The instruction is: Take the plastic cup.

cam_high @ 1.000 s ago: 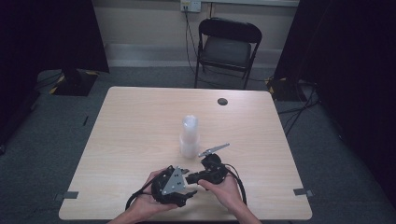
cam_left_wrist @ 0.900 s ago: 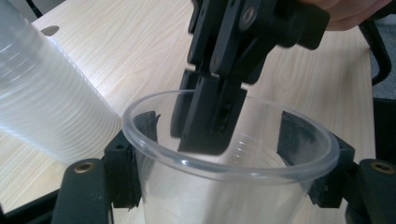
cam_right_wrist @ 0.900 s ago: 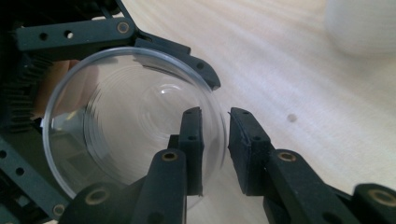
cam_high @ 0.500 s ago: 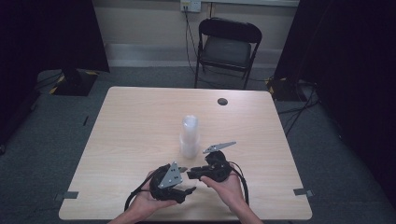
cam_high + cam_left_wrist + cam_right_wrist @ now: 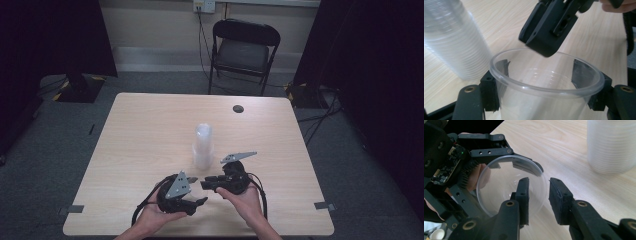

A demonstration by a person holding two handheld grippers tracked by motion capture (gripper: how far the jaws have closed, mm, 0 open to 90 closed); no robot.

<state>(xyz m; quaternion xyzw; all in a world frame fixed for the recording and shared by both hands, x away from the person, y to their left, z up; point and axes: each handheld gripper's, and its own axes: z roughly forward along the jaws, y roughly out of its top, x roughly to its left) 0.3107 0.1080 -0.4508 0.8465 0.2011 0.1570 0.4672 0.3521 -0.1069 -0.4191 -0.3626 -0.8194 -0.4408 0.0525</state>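
A clear plastic cup (image 5: 544,82) lies on its side between the jaws of my left gripper (image 5: 540,72), which is shut on its wall just below the rim. My right gripper (image 5: 539,192) points into the cup's mouth (image 5: 499,182). One of its fingers (image 5: 523,195) is inside the rim and the other outside. Its jaws have just been opening, and the pads stand off the thin wall. In the high view both grippers, left (image 5: 199,201) and right (image 5: 205,184), meet near the table's front edge. A tall stack of clear cups (image 5: 203,145) stands just behind them.
The stack of cups (image 5: 451,42) (image 5: 611,147) is close beside both grippers. A small black disc (image 5: 238,108) lies at the far right of the wooden table (image 5: 150,130). A black folding chair (image 5: 242,50) stands beyond the far edge. Cables trail from both grippers towards the front edge.
Both hands stay near the front edge. The right gripper has shifted slightly to the right, and its grey plate has tipped a little further that way.
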